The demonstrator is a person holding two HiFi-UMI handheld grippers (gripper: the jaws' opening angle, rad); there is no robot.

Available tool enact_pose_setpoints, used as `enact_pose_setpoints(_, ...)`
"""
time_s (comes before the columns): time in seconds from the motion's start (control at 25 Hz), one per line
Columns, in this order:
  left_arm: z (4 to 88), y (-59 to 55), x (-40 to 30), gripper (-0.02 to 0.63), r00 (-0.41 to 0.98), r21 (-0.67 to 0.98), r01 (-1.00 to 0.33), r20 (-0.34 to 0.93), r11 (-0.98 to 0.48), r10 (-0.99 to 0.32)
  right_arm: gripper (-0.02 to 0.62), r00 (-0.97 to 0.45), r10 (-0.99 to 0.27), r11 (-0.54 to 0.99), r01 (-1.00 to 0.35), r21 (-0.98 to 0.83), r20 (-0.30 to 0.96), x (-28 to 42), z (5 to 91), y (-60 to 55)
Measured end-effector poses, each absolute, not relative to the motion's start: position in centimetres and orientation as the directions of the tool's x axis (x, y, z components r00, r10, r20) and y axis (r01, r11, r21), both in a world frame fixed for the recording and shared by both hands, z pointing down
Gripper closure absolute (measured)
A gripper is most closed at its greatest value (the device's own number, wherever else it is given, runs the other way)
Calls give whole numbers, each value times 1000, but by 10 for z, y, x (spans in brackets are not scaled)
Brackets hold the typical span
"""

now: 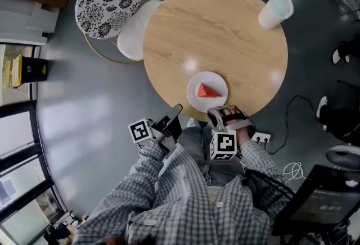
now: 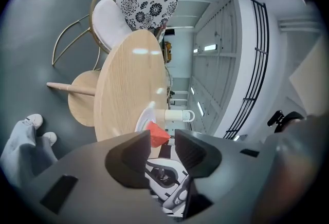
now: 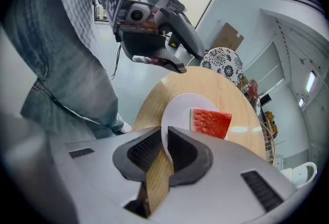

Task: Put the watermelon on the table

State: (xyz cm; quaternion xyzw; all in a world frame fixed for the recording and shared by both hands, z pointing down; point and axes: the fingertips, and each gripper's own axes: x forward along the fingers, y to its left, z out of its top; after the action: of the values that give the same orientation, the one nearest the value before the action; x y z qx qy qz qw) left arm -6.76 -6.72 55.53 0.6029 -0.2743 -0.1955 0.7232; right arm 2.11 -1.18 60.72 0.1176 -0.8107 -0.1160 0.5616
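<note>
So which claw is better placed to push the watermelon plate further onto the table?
Right, likely: the right claw grips the plate rim, while the left claw is open, empty, off the table.

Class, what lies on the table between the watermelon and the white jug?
Only the plate under the watermelon, then bare table up to the jug. The head view shows this.

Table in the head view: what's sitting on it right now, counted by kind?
white plate: 1
watermelon slice: 1
white mug: 1
Total: 3
</note>
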Motion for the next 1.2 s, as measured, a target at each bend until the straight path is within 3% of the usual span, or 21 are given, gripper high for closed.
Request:
enact_pose_setpoints(0.16, 544, -72, -70, 565, 768, 987, -38, 127, 153, -628, 552, -338, -332, 943, -85, 323, 881, 19, 607, -14)
enact_pose_setpoints(0.24, 537, -75, -68, 598, 775, 992, -29, 100, 123, -624, 552, -330, -342, 939, -97, 329, 880, 18, 608, -15)
enact_pose_setpoints(0.56, 510, -71, -57, 598, 843, 999, -41, 42, 15, -536, 552, -360, -358, 922, -281, 266, 862, 17, 598, -20)
enact_pose_setpoints(0.68, 500, -72, -63, 600, 851, 998, -53, 36, -17, -523, 552, -365, -430, 865, -427, 262, 826, 22, 581, -32)
enact_pose_setpoints(0.92, 477, -78, -77, 600, 854, 994, -67, 12, -88, -519, 554, -397, -577, 613, -788, 57, 714, 48, 530, -56)
enact_pose_setpoints(1.2, 439, -93, -74, 600, 878, 960, -131, -4, -247, -479, 580, -423, -723, 312, -905, -289, 546, 84, 471, -77)
